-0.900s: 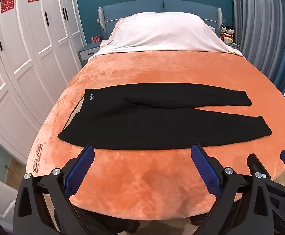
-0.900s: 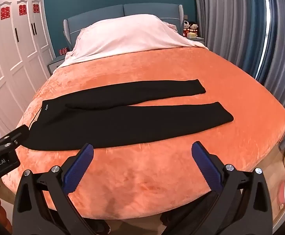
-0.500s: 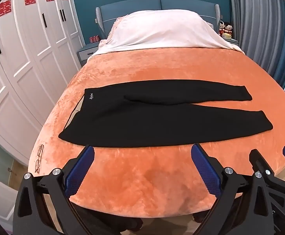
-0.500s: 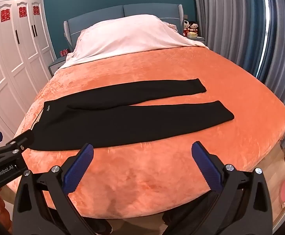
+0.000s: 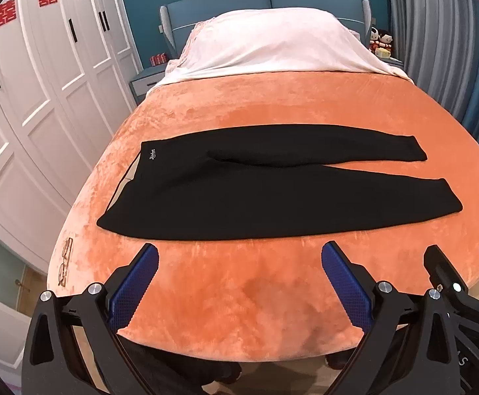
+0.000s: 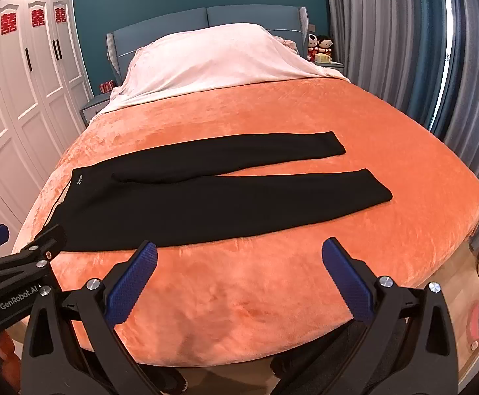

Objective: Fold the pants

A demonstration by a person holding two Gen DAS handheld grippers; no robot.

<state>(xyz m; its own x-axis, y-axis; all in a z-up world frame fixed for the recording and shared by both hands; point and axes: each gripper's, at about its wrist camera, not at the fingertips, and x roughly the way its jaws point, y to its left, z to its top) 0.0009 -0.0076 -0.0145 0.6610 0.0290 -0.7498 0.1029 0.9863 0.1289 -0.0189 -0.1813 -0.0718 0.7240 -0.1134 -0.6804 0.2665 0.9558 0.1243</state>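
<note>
Black pants (image 5: 265, 184) lie flat on the orange bed cover (image 5: 256, 289), waistband to the left, both legs stretched to the right. They also show in the right wrist view (image 6: 213, 194). My left gripper (image 5: 239, 253) is open and empty, above the bed's near edge, short of the pants' near hem. My right gripper (image 6: 239, 250) is open and empty, also at the near edge. The right gripper shows at the right edge of the left wrist view (image 5: 460, 276); the left gripper shows at the left edge of the right wrist view (image 6: 19, 260).
A white quilt (image 5: 279, 46) covers the pillows at the headboard. White wardrobes (image 5: 35, 82) stand along the left. Grey curtains (image 6: 420, 49) hang on the right. Eyeglasses (image 5: 65, 261) lie at the bed's near left corner. A nightstand with dolls (image 6: 320, 47) sits at back right.
Both grippers have moved slightly forward and up, toward the bed's near edge. The pants have not moved. Both grippers stay open.
</note>
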